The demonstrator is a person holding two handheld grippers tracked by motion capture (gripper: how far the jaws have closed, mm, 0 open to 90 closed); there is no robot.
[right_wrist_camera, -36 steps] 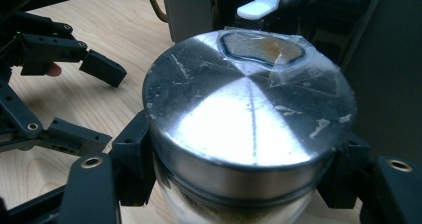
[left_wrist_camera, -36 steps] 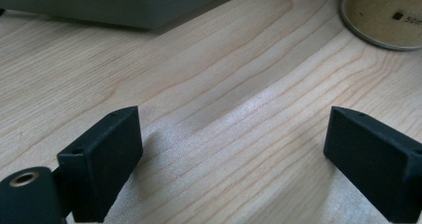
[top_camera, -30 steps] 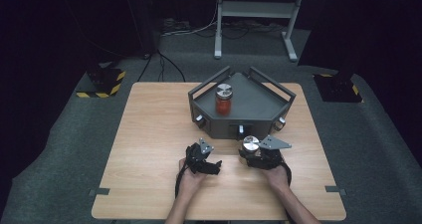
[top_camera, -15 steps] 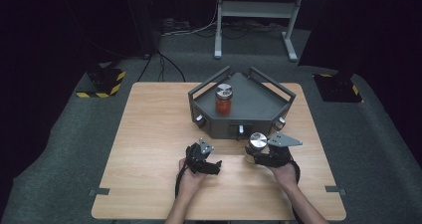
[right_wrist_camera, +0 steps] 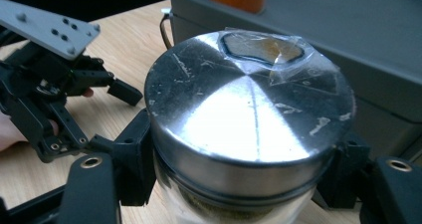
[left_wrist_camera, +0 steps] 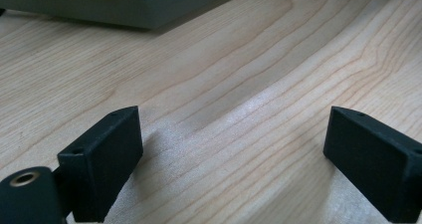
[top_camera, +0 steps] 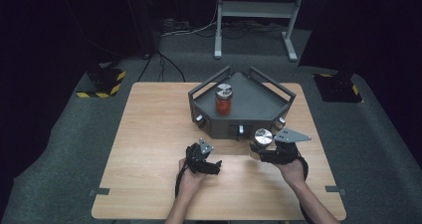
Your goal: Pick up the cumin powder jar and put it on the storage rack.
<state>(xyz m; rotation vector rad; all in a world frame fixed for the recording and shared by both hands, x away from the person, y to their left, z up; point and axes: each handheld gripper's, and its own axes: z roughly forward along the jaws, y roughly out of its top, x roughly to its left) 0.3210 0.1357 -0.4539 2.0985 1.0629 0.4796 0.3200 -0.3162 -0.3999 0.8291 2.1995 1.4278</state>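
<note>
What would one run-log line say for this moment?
right gripper: shut on silver-lidded glass jar | left gripper: open, nothing held | grey angular tray: holds orange-filled jar

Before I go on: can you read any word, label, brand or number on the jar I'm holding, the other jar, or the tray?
No readable text anywhere.
Silver metal lid of the glass jar in the right tongs: scratches and a clear tape patch, no lettering.
Orange-filled jar with silver lid: no label legible.
Dark grey angular tray: small fittings on its front wall, too small to read.
Yellow-and-black striped floor blocks: hazard stripes, no words.
</note>
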